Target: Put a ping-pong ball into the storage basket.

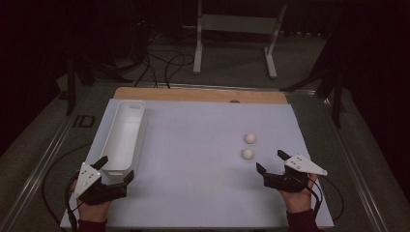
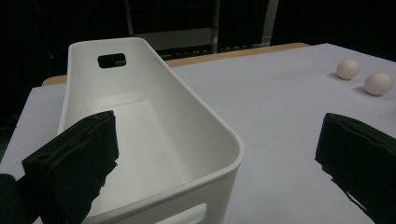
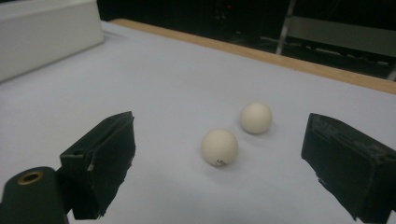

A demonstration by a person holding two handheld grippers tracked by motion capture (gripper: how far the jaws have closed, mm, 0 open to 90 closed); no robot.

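the right gripper [image 1: 271,163] has its fingers [image 3: 100,163] spread wide apart with nothing between them, resting low near the desk's front right corner. just ahead of it lie two white balls: the near ball [image 1: 247,153] sits a little beyond the fingertips, apart from them, and the far ball [image 1: 250,138] lies just behind it, close but not touching. in the right gripper view the near ball [image 3: 219,147] sits between the lines of the two fingers, with a small dark mark low on its side, and the far ball [image 3: 256,117] is just past it to the right.

the left gripper [image 1: 115,169] also has its fingers [image 2: 74,161] parted wide and holds nothing. it sits at the front left of the desk, at the near end of a long white bin [image 1: 123,137]; one finger stands left of the bin's near end, the other by its near right corner. in the left gripper view the bin [image 2: 187,121] is empty, with a handle slot in each end wall.

the white desk [image 1: 193,159] has a wooden strip [image 1: 200,94] along its far edge. both balls rest on the right half of the desk, well apart from the bin.
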